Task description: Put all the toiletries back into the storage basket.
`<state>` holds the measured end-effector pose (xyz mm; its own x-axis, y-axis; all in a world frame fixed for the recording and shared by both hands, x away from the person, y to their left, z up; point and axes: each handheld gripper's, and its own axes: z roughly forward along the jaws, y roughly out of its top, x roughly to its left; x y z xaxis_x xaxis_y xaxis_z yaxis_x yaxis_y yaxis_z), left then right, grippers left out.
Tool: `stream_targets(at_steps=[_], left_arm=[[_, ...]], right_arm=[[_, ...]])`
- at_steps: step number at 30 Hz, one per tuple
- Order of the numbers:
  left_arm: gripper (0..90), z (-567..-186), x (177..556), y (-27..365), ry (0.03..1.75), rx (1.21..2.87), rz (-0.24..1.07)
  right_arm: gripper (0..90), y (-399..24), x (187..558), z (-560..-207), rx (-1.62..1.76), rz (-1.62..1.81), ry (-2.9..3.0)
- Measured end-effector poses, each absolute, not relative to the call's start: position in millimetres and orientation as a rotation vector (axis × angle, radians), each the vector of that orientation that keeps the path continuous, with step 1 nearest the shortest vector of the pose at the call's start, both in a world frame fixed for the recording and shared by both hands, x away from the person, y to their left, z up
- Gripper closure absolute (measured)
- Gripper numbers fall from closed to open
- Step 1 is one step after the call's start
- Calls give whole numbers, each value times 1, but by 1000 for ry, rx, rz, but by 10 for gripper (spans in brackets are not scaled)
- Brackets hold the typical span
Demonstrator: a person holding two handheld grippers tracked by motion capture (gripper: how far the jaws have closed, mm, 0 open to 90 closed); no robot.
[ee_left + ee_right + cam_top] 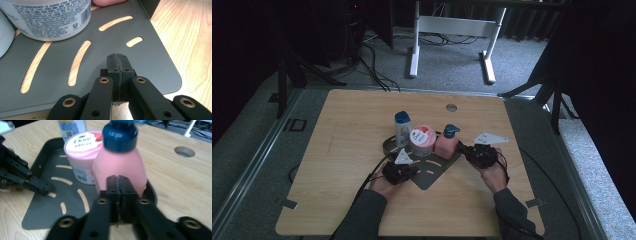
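Tabletop point(342, 165) of pale wood is seen from above, with a dark grey slotted metal tray point(432, 176) set near its middle. At the left, the left tool point(117, 62) is held low over the tray's near corner, its jaws closed together on nothing; in the left gripper view they rest just above the bare metal, perhaps to steady the tray. Standing on the tray's far side, from left to right, are a slim white bottle with a blue cap point(402, 128), a squat pink-and-white tub with a printed lid point(422, 140), and a pink pump bottle with a dark blue top point(446, 142). The three are grouped close together, apparently so that they are kept as one set on the tray. At the right, the right tool point(117, 185) is pointed at the pink pump bottle's lower body, just beside it, with its jaws shut and nothing between them, so the bottle is not gripped.
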<state>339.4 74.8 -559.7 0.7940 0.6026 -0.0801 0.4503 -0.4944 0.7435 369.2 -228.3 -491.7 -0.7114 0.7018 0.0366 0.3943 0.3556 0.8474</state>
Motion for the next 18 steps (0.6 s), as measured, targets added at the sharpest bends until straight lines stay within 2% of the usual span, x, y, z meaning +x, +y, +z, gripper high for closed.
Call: stream_targets(at_steps=[8, 18], left_arm=[[900, -560, 340, 75, 769, 2178, 238], [900, -560, 340, 75, 758, 2182, 238]], right_arm=[[900, -218, 370, -510, 1020, 1259, 2290], [900, -215, 371, -510, 1024, 1268, 2258]])
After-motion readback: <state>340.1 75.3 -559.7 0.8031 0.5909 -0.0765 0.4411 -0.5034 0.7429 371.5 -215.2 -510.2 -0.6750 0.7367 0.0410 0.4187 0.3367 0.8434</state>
